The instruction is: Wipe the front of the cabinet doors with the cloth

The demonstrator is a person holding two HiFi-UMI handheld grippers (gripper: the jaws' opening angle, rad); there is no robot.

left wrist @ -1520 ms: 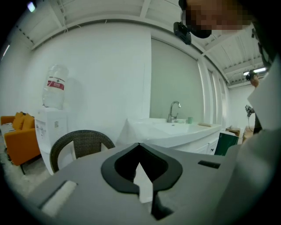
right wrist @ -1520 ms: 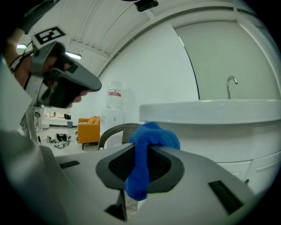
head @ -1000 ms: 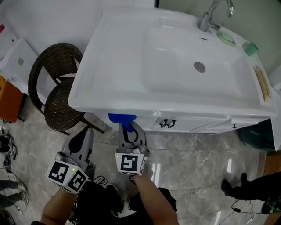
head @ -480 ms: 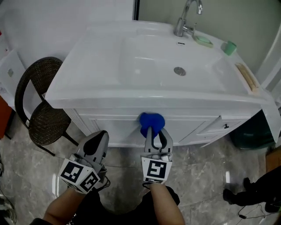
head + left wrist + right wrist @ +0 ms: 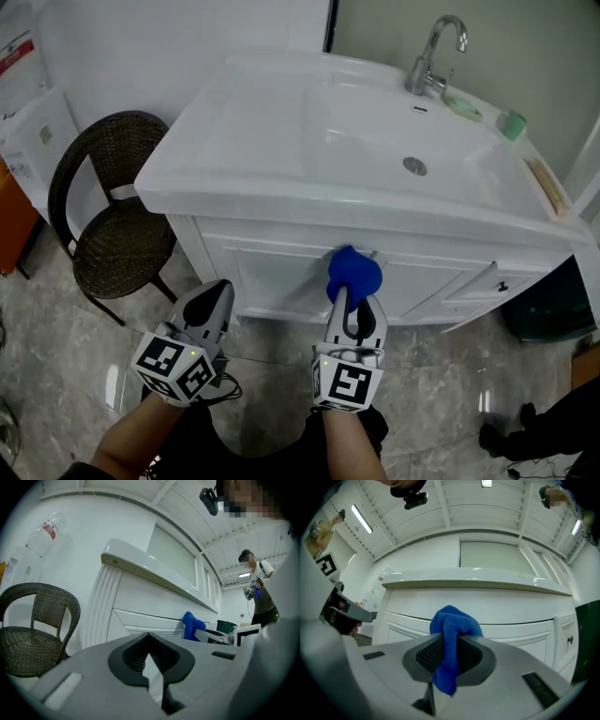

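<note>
A white vanity cabinet stands under a sink, its panelled doors [image 5: 281,277] [image 5: 501,620] facing me. My right gripper [image 5: 352,298] [image 5: 449,656] is shut on a bunched blue cloth [image 5: 352,272] [image 5: 452,625], which is pressed against the upper middle of the door front, just under the counter lip. My left gripper [image 5: 214,302] [image 5: 149,654] hangs lower left, apart from the cabinet, its jaws shut with nothing between them. From the left gripper view the blue cloth [image 5: 192,623] shows off to the right against the door.
A dark wicker chair [image 5: 103,225] stands close to the cabinet's left side. The white basin top [image 5: 309,178] overhangs the doors, with a tap [image 5: 433,52] at the back. A dark green bin [image 5: 553,309] sits at the right. Grey marble floor [image 5: 441,375] lies below.
The view has shifted, so the sink sits further right and the chair looms larger. My right gripper and the blue cloth have slid a little to the right along the door front.
</note>
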